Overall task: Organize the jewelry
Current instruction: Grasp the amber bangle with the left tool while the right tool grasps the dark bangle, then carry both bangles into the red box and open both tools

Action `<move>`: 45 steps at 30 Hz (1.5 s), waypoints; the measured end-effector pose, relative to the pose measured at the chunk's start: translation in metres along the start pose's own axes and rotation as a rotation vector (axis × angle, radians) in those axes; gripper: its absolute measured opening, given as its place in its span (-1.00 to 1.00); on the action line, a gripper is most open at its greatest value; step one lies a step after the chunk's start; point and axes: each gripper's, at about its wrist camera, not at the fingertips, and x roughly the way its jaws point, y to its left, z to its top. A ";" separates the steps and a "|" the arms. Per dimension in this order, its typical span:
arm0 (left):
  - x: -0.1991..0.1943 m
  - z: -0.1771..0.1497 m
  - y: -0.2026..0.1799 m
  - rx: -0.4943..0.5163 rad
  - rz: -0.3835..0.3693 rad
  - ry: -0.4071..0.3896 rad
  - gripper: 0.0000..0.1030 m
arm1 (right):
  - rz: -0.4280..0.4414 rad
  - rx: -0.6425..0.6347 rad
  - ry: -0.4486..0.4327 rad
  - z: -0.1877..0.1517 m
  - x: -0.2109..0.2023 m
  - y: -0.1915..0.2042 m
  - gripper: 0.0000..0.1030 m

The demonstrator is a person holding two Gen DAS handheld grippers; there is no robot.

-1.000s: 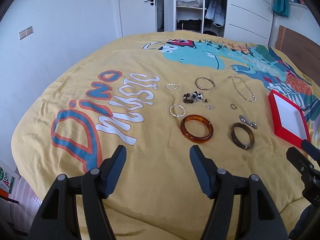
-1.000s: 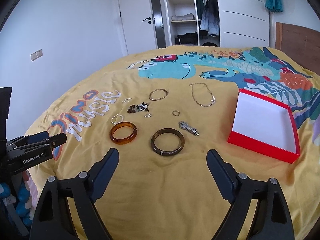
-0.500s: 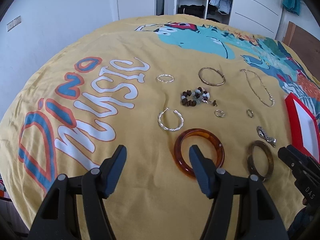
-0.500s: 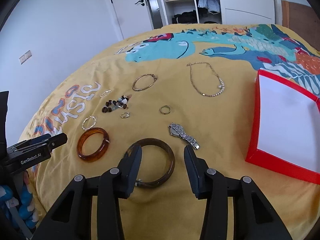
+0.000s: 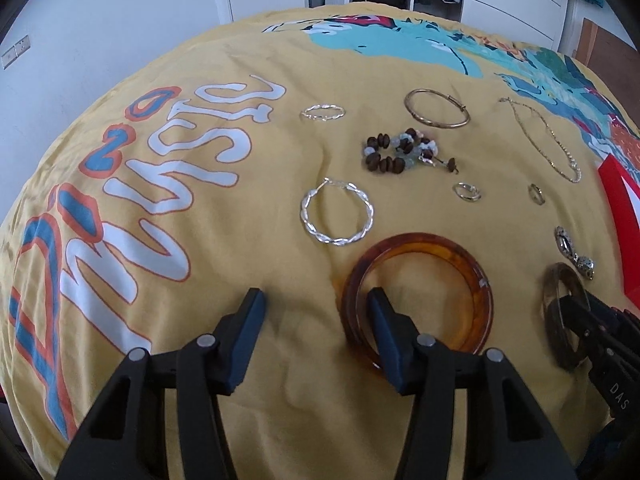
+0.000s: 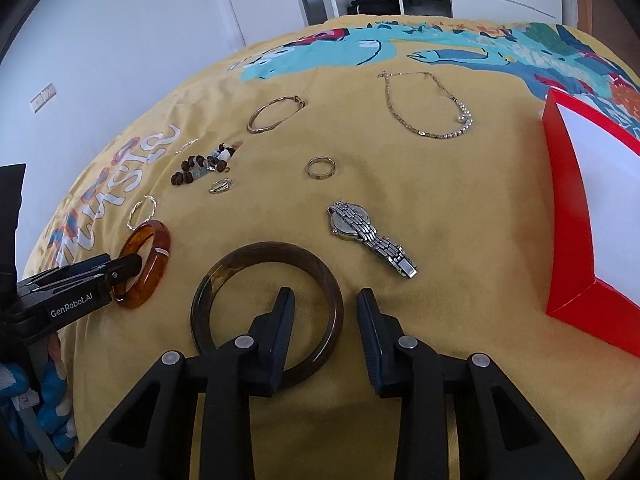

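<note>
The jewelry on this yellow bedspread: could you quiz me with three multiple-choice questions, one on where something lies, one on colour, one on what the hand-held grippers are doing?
1. The red cardboard box lies where, seen from the right wrist?
A right of the silver watch
B left of it
C under it

2. The bangle at the left hand-held gripper is
A green
B translucent amber
C white

3. The right hand-held gripper is
A shut on the watch
B open, one finger inside the dark brown bangle
C in the box

Answers: A, box at right edge; B, orange-brown glow; B, fingers apart.
</note>
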 end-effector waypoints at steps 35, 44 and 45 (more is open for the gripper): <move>-0.120 0.007 -0.021 0.050 -0.036 -0.189 -0.81 | -0.122 -0.042 -0.222 0.001 -0.135 -0.009 -0.83; -0.132 0.029 -0.121 0.146 -0.237 -0.158 -0.81 | -0.264 0.080 -0.259 0.004 -0.174 -0.103 -0.82; -0.130 0.032 -0.138 0.163 -0.263 -0.150 -0.81 | -0.283 0.091 -0.261 0.008 -0.175 -0.117 -0.82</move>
